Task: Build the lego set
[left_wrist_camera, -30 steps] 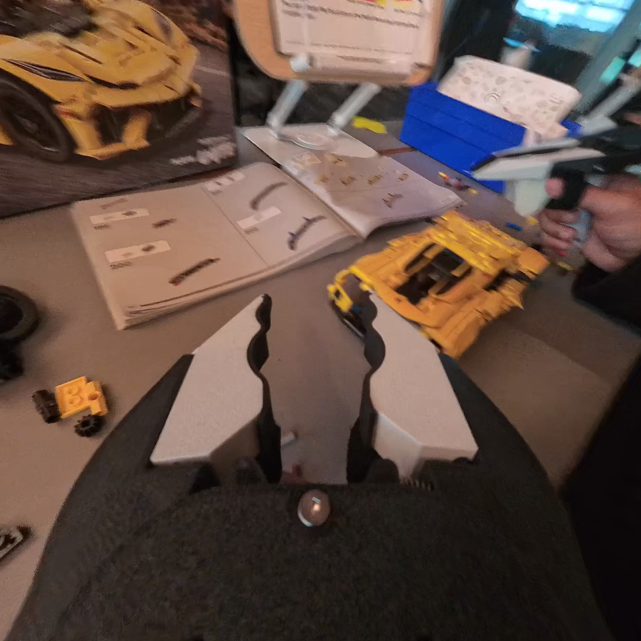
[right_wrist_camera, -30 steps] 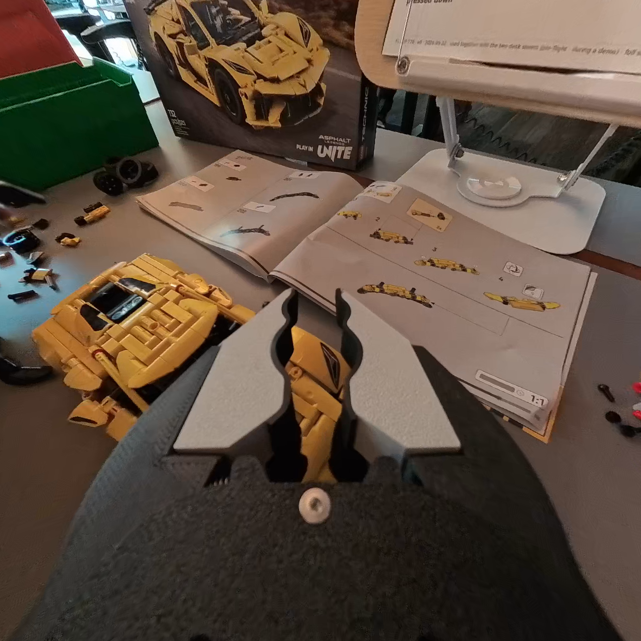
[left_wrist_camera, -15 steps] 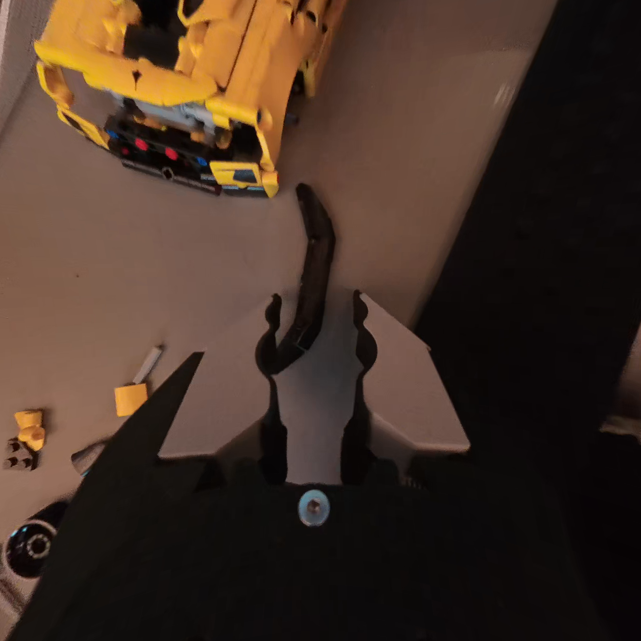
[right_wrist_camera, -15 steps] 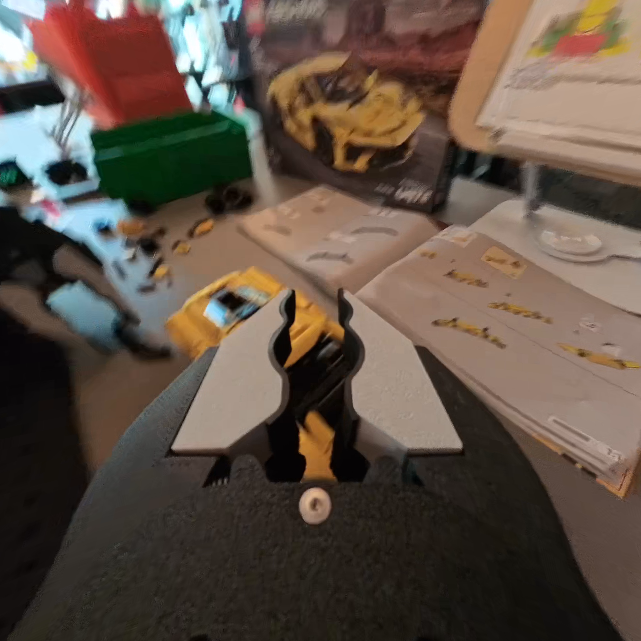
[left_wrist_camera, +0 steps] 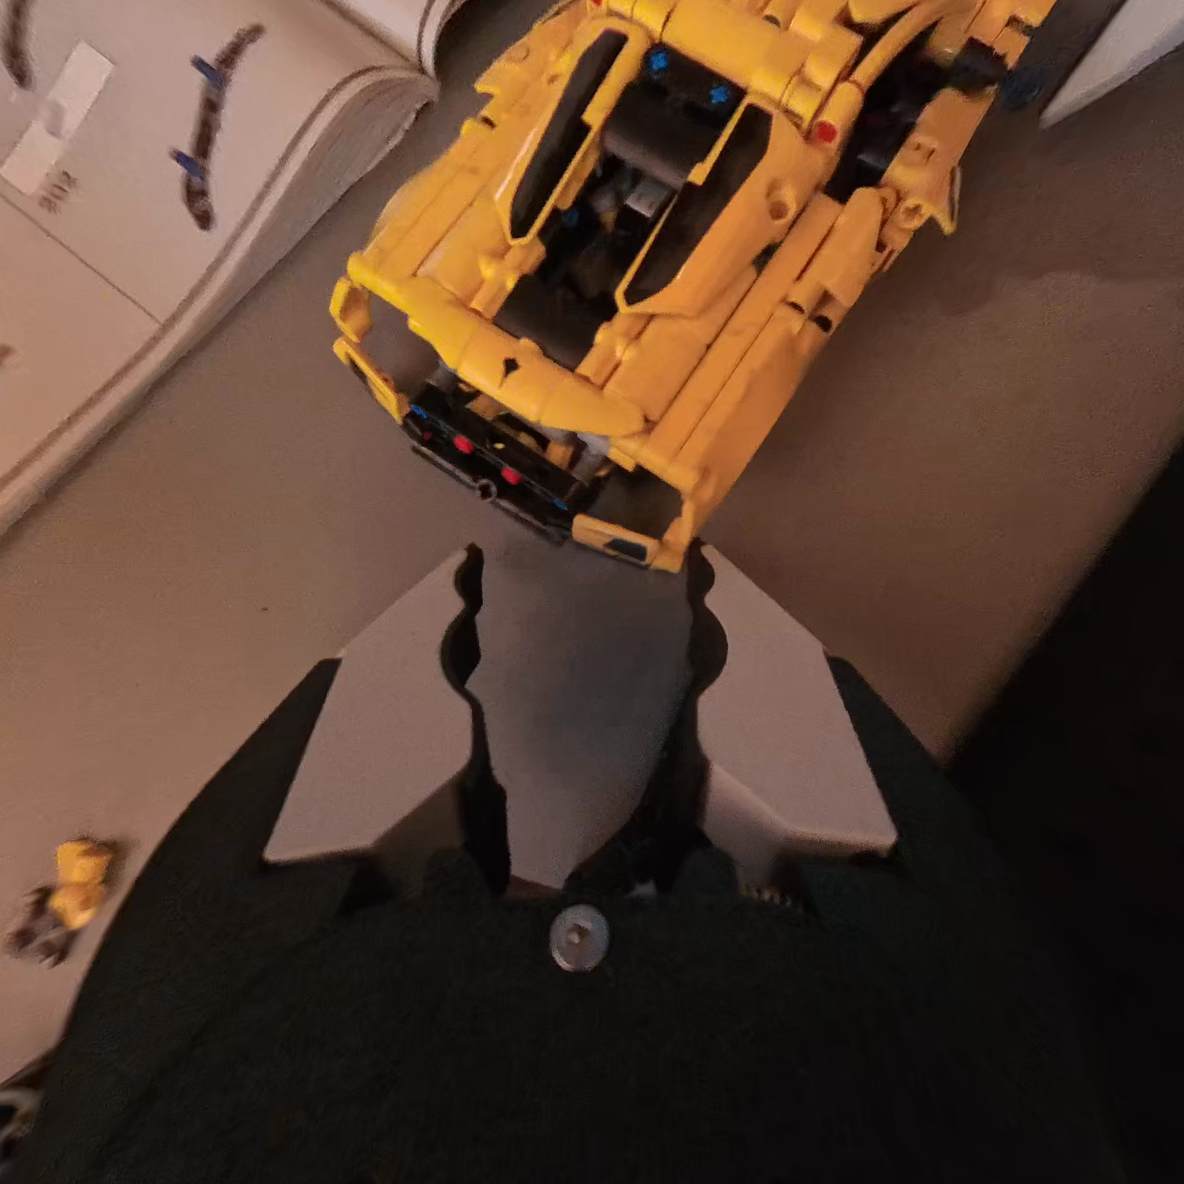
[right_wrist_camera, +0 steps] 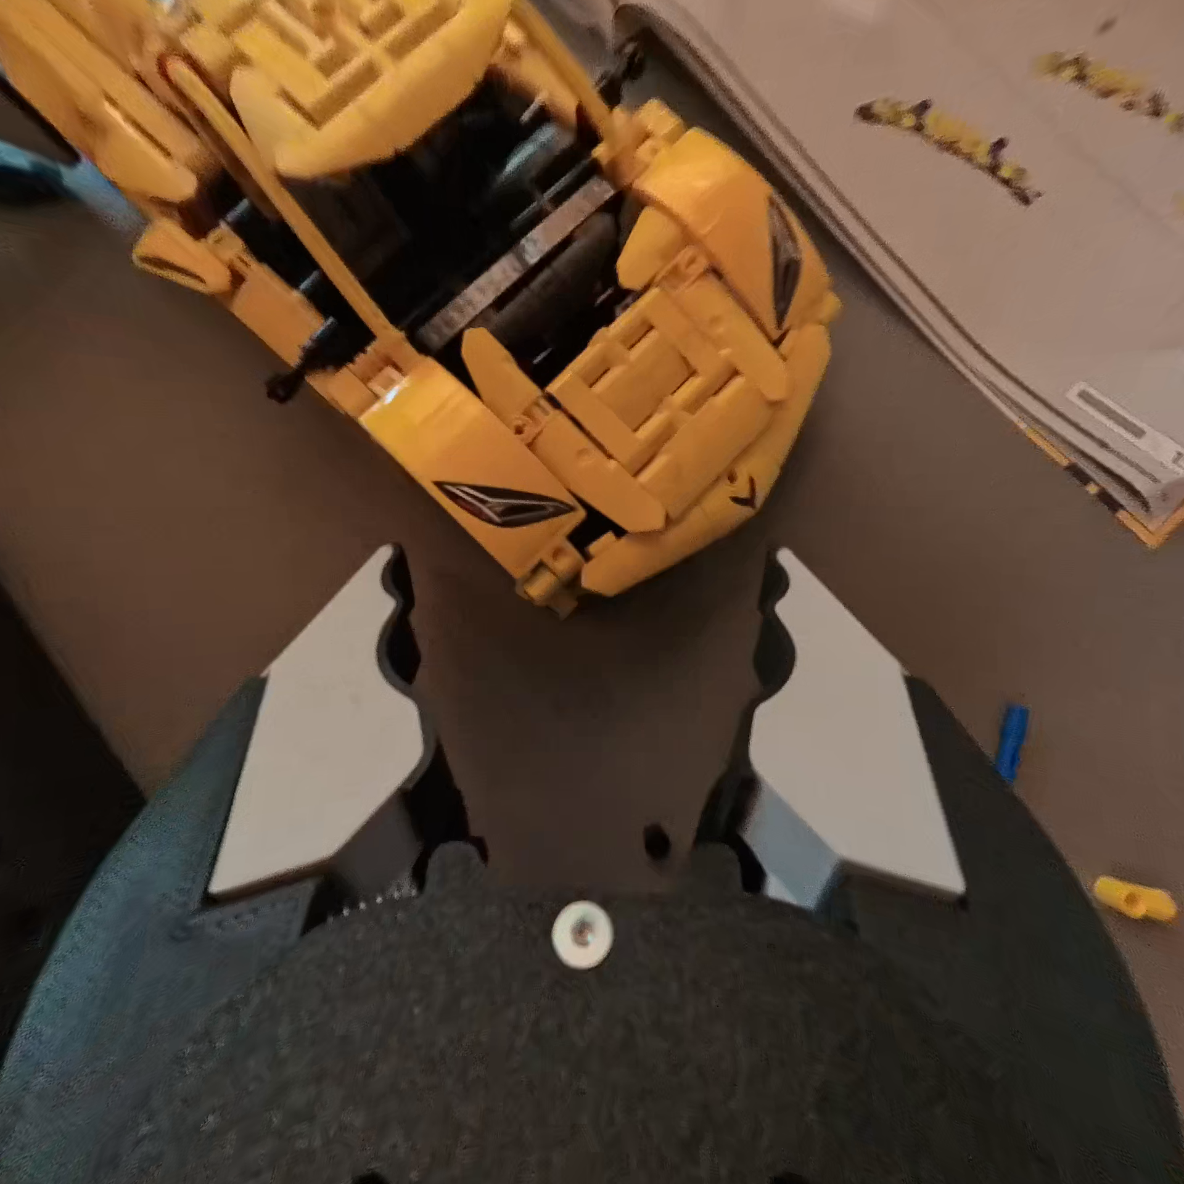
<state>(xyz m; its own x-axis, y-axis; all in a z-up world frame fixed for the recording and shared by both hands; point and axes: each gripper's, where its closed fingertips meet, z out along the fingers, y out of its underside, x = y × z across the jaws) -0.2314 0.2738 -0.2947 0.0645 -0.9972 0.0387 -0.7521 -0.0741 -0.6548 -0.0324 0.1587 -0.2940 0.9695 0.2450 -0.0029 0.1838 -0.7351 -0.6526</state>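
Observation:
The yellow lego car [left_wrist_camera: 641, 243] lies on the grey table. In the left wrist view I look down on its rear end, with black panel and red studs. My left gripper [left_wrist_camera: 580, 557] is open and empty, its tips just short of the car's rear. In the right wrist view the car's nose [right_wrist_camera: 576, 397] points toward me. My right gripper [right_wrist_camera: 580, 564] is wide open and empty, its fingers on either side of the table just in front of the nose, not touching it.
The open instruction booklet [left_wrist_camera: 128, 192] lies left of the car; it also shows at the upper right in the right wrist view [right_wrist_camera: 993, 256]. Small yellow and black pieces [left_wrist_camera: 70, 890] lie at the left. A blue pin [right_wrist_camera: 1012, 740] and a yellow connector [right_wrist_camera: 1131, 897] lie at the right. To the blue pin [right_wrist_camera: 1012, 740]: right tips about 9 centimeters, left tips about 35 centimeters.
Both grippers have tipped down over the car, one at each end. The right gripper has opened wide. The long black curved piece seen between the left fingers half a second ago is out of view.

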